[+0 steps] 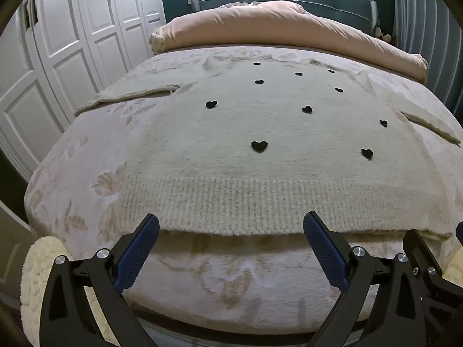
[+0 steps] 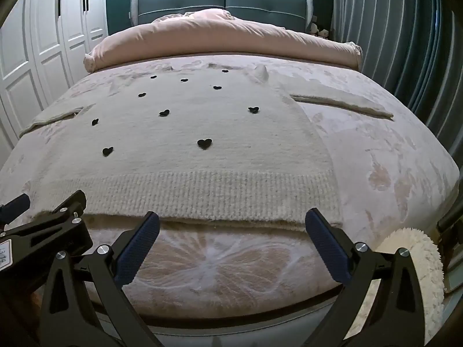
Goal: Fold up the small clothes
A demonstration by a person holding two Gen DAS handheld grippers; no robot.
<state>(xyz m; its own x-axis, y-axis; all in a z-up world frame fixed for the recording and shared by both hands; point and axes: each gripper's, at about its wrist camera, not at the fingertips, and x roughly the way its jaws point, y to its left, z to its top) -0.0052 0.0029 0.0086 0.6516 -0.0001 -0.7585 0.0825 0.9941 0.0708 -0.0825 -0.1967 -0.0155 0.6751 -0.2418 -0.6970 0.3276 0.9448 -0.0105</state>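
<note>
Item 1, sweater (image 1: 260,133): cream knit with small black hearts (image 1: 259,146) scattered over the front. I see it spread flat, front up, on the bed (image 1: 220,283), its ribbed hem (image 1: 260,202) toward me near the foot edge and its neck toward the far end. 1 sleeve (image 1: 130,94) runs out to the left and the other sleeve (image 2: 341,102) to the right, both lying flat on the cover.

Item 2, left gripper (image 1: 231,231): my jaws stand wide apart with nothing between them. Both blue pads (image 1: 139,248) sit just short of the hem, around its left half, and I cannot tell whether the tips touch the knit.

Item 3, right gripper (image 2: 231,228): also spread wide and holding nothing. Its tips sit at the hem's right half, 1 pad (image 2: 327,245) near the hem's right corner. In the left wrist view, part of this gripper's black frame shows at the lower right; in the right wrist view, the left gripper's frame shows at the lower left. The 2 tools sit side by side, close together.

Item 4, bed cover: pale pink, with a faded leaf and flower pattern.

Item 5, duvet (image 1: 275,26): peach, rolled up across the head of the bed, beyond the sweater.

Item 6, headboard (image 2: 222,0): padded, blue-grey, in 2 panels.

Item 7, wardrobe (image 1: 66,43): white panelled doors along the left.

Item 8, curtain (image 2: 390,29): pleated, grey-blue, along the right.
</note>
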